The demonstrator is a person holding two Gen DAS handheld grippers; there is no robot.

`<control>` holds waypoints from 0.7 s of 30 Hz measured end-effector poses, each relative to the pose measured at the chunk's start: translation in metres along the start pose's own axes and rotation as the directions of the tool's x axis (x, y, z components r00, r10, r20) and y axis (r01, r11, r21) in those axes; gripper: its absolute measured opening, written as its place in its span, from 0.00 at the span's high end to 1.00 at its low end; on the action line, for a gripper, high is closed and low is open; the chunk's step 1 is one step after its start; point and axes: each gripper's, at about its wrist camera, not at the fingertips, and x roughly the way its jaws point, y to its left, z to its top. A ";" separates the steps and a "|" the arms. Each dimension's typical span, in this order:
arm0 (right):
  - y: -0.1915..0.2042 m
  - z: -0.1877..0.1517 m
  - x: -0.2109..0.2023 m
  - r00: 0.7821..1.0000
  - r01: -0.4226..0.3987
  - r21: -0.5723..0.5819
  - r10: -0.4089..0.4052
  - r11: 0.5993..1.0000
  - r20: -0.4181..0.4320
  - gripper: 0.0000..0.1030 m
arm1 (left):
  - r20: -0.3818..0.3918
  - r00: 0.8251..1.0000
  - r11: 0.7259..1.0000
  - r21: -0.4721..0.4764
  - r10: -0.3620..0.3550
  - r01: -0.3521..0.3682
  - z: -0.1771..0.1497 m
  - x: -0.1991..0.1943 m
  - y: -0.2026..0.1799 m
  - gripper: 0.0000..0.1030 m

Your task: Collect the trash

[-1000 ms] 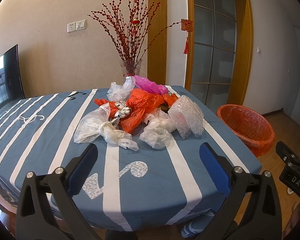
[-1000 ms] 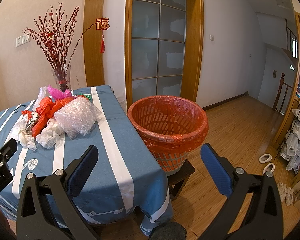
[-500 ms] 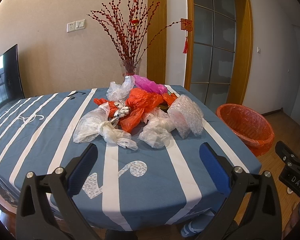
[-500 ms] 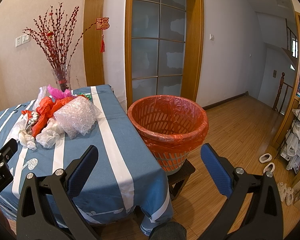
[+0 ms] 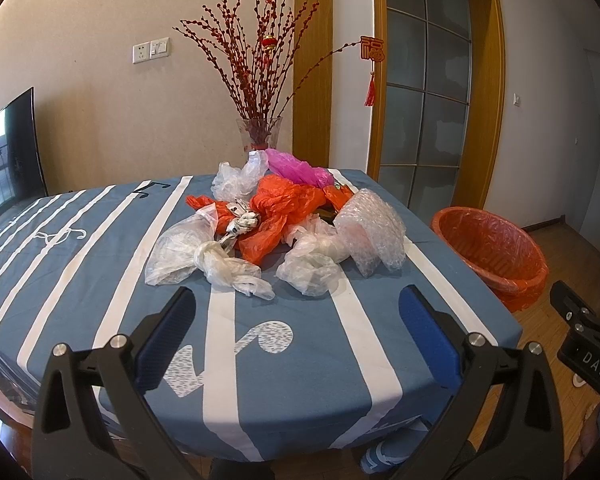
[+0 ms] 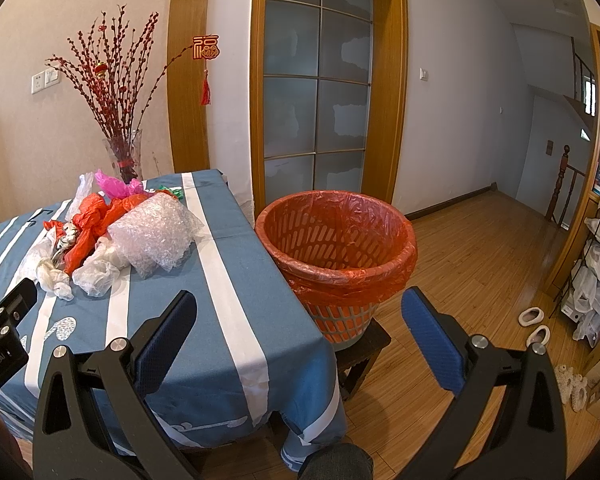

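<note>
A heap of trash lies on the blue striped tablecloth (image 5: 100, 264): clear plastic bags (image 5: 204, 256), an orange bag (image 5: 284, 208), a pink bag (image 5: 296, 168) and bubble wrap (image 5: 372, 228). The heap also shows in the right wrist view, with the bubble wrap (image 6: 152, 236) nearest. An orange-lined basket (image 6: 340, 256) stands on a low stool beside the table's right edge; it also shows in the left wrist view (image 5: 496, 248). My left gripper (image 5: 296, 332) is open and empty, short of the heap. My right gripper (image 6: 300, 328) is open and empty, in front of the basket.
A glass vase (image 5: 260, 136) of red branches stands at the table's far edge behind the heap. A TV (image 5: 8, 152) is at the left. A wooden door frame and glass door (image 6: 316, 92) are behind the basket. Shelves with bags (image 6: 596, 264) and slippers (image 6: 534, 324) sit on the wooden floor at right.
</note>
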 end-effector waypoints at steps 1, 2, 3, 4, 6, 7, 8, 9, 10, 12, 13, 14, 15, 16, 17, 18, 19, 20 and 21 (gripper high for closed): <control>0.000 0.000 0.000 1.000 0.000 0.000 0.000 1.000 0.000 0.02 | 0.000 1.000 1.000 0.000 0.000 0.000 0.000 0.000 0.000 0.04; 0.000 0.000 0.000 1.000 0.000 0.000 0.000 1.000 0.000 0.02 | 0.000 1.000 1.000 0.000 -0.001 0.001 0.000 0.000 0.000 0.04; 0.000 0.000 0.000 1.000 0.000 -0.001 0.000 1.000 -0.001 0.02 | 0.000 1.000 1.000 0.000 0.000 0.000 0.000 0.000 0.000 0.04; 0.000 0.000 0.000 1.000 0.000 0.000 0.000 1.000 -0.001 0.02 | -0.001 1.000 1.000 0.000 0.000 0.000 0.000 0.000 0.000 0.04; 0.000 0.000 0.000 1.000 0.000 0.000 0.000 1.000 0.000 0.02 | 0.000 1.000 1.000 0.000 0.000 0.000 0.000 0.000 0.000 0.04; 0.001 0.000 0.001 1.000 -0.001 0.000 0.001 1.000 0.000 0.02 | -0.001 1.000 1.000 0.000 0.000 0.000 0.000 0.000 0.000 0.04; 0.001 0.000 0.001 1.000 -0.002 -0.001 0.002 1.000 0.000 0.02 | -0.001 1.000 1.000 -0.001 0.000 0.000 0.000 0.000 0.000 0.04; 0.001 0.000 0.001 1.000 -0.002 -0.001 0.002 1.000 -0.001 0.02 | -0.001 1.000 1.000 -0.001 0.000 0.000 0.000 0.000 0.000 0.04; 0.001 0.000 0.001 1.000 -0.002 -0.001 0.002 1.000 0.000 0.02 | -0.001 1.000 1.000 -0.001 0.000 0.000 0.000 0.000 0.000 0.04; 0.001 0.000 0.001 1.000 -0.002 -0.001 0.002 1.000 -0.001 0.02 | -0.001 1.000 1.000 -0.001 0.000 0.000 0.000 0.000 0.000 0.04; 0.001 0.000 0.001 1.000 -0.002 -0.001 0.002 1.000 -0.001 0.02 | -0.002 1.000 1.000 -0.001 -0.001 0.001 0.000 0.000 0.000 0.04; 0.001 0.000 0.001 1.000 -0.002 0.000 0.002 1.000 -0.001 0.02 | -0.002 1.000 1.000 -0.001 -0.001 0.001 0.000 0.000 0.000 0.04; 0.001 0.000 0.001 1.000 -0.002 0.000 0.002 1.000 -0.001 0.02 | -0.002 1.000 1.000 -0.001 0.000 0.000 0.000 0.000 0.000 0.04; 0.001 0.000 0.001 1.000 -0.002 0.000 0.002 1.000 -0.001 0.02 | -0.002 1.000 1.000 -0.001 0.000 0.000 0.000 0.000 0.000 0.04; 0.001 0.000 0.001 1.000 -0.002 0.000 0.002 1.000 -0.002 0.02 | -0.002 1.000 1.000 -0.001 -0.001 0.001 0.000 0.000 0.000 0.04; 0.002 0.000 0.002 1.000 -0.002 0.000 0.002 1.000 -0.002 0.02 | -0.003 1.000 1.000 -0.002 -0.001 0.001 0.000 0.000 0.000 0.04; 0.002 0.000 0.002 1.000 -0.002 0.000 0.002 1.000 -0.002 0.02 | -0.003 1.000 1.000 -0.002 -0.001 0.001 0.000 0.000 0.000 0.04; 0.002 0.000 0.002 1.000 -0.002 0.000 0.002 1.000 -0.003 0.02 | -0.004 1.000 1.000 -0.003 0.000 0.000 0.000 0.000 0.000 0.04; 0.002 0.000 0.002 1.000 -0.002 0.000 0.002 1.000 -0.003 0.02 | -0.006 1.000 1.000 -0.004 -0.001 0.001 -0.003 0.000 -0.002 0.04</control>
